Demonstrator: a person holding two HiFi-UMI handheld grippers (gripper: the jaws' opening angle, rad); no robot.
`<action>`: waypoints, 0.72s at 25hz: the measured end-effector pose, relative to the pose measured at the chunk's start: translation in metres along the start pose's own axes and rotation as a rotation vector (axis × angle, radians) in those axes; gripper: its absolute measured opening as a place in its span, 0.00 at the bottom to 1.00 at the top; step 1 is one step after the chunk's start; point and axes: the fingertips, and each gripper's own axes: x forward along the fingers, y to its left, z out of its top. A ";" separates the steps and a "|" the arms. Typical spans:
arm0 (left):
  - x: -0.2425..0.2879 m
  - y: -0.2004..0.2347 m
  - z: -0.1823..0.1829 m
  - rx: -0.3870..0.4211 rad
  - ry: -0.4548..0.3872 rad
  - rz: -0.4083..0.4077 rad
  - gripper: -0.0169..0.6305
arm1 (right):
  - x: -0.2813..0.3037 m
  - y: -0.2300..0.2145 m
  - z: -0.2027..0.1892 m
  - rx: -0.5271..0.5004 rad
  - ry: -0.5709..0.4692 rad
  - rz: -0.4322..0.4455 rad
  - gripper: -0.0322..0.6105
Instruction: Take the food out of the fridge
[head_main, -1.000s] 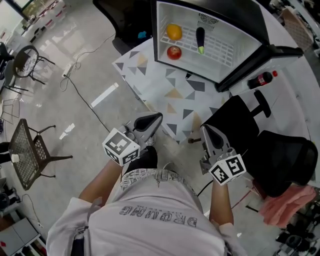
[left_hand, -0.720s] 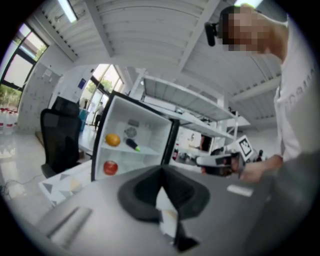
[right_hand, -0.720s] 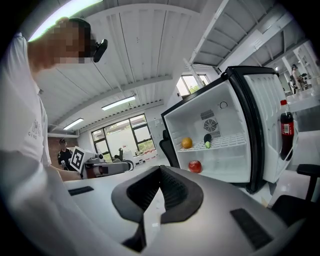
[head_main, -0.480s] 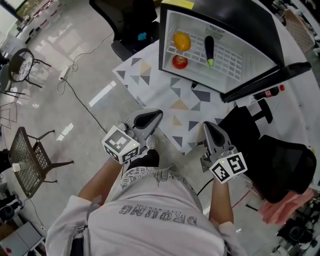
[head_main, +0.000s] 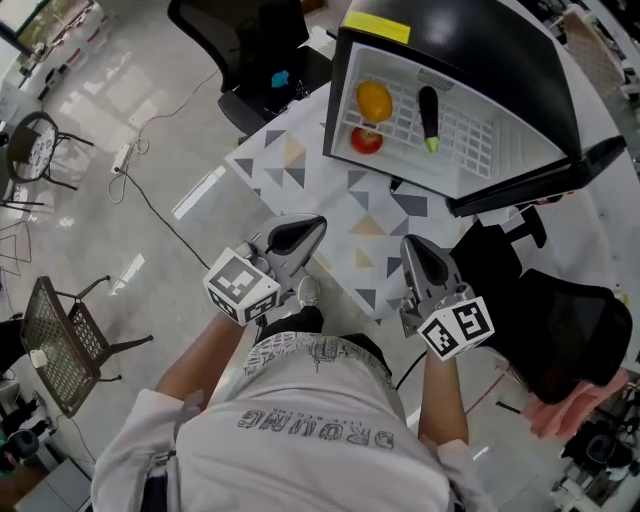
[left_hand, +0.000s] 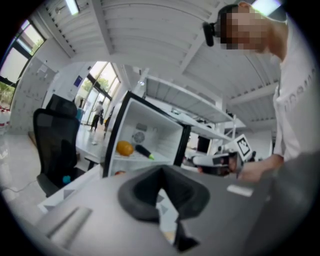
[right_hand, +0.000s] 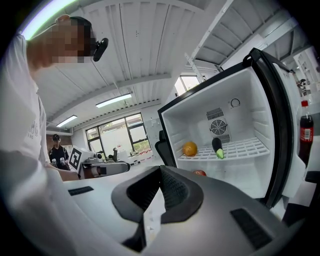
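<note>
Head view: fridge (head_main: 480, 40) stands open on the table (head_main: 300, 170). Orange (head_main: 374, 100) and eggplant (head_main: 429, 115) sit on the fridge shelf, red fruit (head_main: 367, 140) under it. Left claw (head_main: 300, 232) and right claw (head_main: 415, 250) are short of the fridge.
Left gripper view: claw closed, empty.
Right gripper view: claw closed, empty.

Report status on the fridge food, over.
Left tool and right tool shut, empty. Round orange fruit, dark eggplant on wire shelf, red apple below. Black fridge door open, nothing blocking.
</note>
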 end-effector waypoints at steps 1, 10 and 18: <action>0.000 0.004 0.001 0.000 0.000 -0.003 0.04 | 0.005 0.000 0.002 -0.002 -0.002 -0.003 0.05; 0.003 0.029 0.002 -0.014 -0.003 0.006 0.04 | 0.039 -0.007 0.017 -0.031 -0.010 -0.002 0.05; 0.012 0.044 0.003 -0.013 0.000 0.048 0.04 | 0.063 -0.028 0.026 -0.041 -0.007 0.013 0.05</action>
